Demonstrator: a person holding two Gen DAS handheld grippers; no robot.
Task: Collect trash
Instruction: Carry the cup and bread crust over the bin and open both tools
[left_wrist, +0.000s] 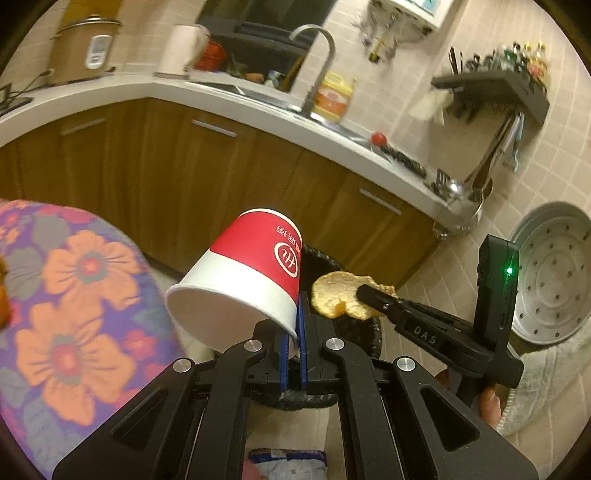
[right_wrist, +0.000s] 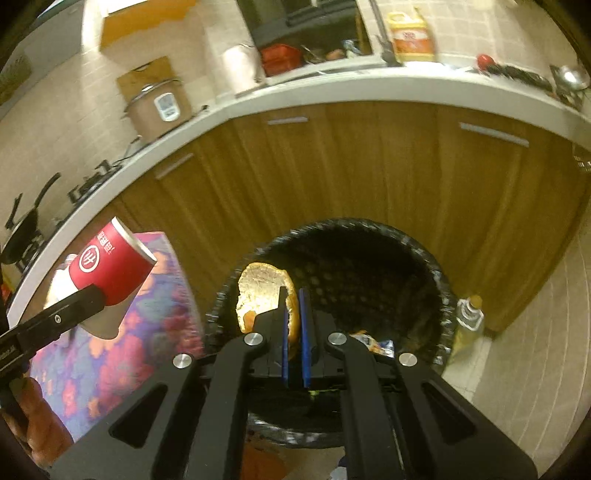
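My left gripper (left_wrist: 294, 301) is shut on the rim of a red and white paper cup (left_wrist: 236, 273), which hangs tilted with its mouth toward me. The right wrist view shows the cup (right_wrist: 110, 266) at the left, still in the left gripper (right_wrist: 96, 295). My right gripper (right_wrist: 293, 293) is shut on a curled orange peel (right_wrist: 258, 291), which it holds above the near left rim of a round bin with a black liner (right_wrist: 343, 223). From the left wrist view the peel (left_wrist: 336, 295) sits in the right gripper (left_wrist: 364, 290), over the bin (left_wrist: 371, 334).
A floral cloth (left_wrist: 74, 295) covers a surface left of the bin. Wooden cabinets (right_wrist: 332, 166) under a white counter (left_wrist: 229, 107) stand behind it. A plastic bottle (right_wrist: 469, 317) stands right of the bin. Wrappers (right_wrist: 369, 341) lie inside. A perforated metal tray (left_wrist: 554, 273) leans at the right.
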